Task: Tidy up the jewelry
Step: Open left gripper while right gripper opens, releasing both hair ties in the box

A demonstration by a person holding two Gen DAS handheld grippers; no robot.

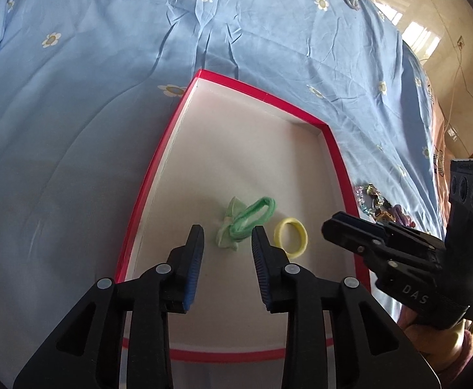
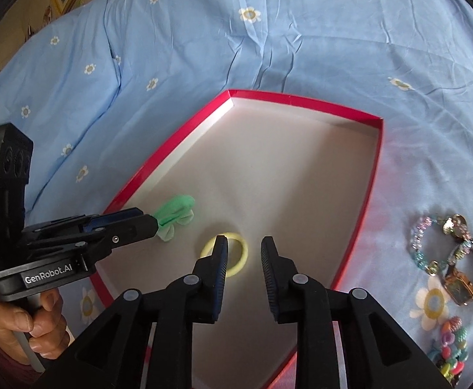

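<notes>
A red-rimmed box (image 1: 340,162) with a white floor lies on the bed; it also shows in the right wrist view (image 2: 371,191). Inside lie a green hair tie with a pale bow (image 1: 246,222) (image 2: 175,212) and a yellow hair ring (image 1: 291,236) (image 2: 236,253). My left gripper (image 1: 226,243) is open just above the green tie; it also shows in the right wrist view (image 2: 153,223). My right gripper (image 2: 244,249) is open and empty over the yellow ring, and shows in the left wrist view (image 1: 329,223). Loose jewelry lies right of the box: a beaded bracelet (image 2: 423,243), a gold watch (image 2: 462,288), a colourful bead piece (image 2: 452,350).
The blue flowered bedsheet (image 1: 106,64) (image 2: 269,32) surrounds the box. The jewelry pile (image 1: 376,207) sits just past the box's right rim. A tan floor and wall (image 1: 447,48) lie beyond the bed's right edge.
</notes>
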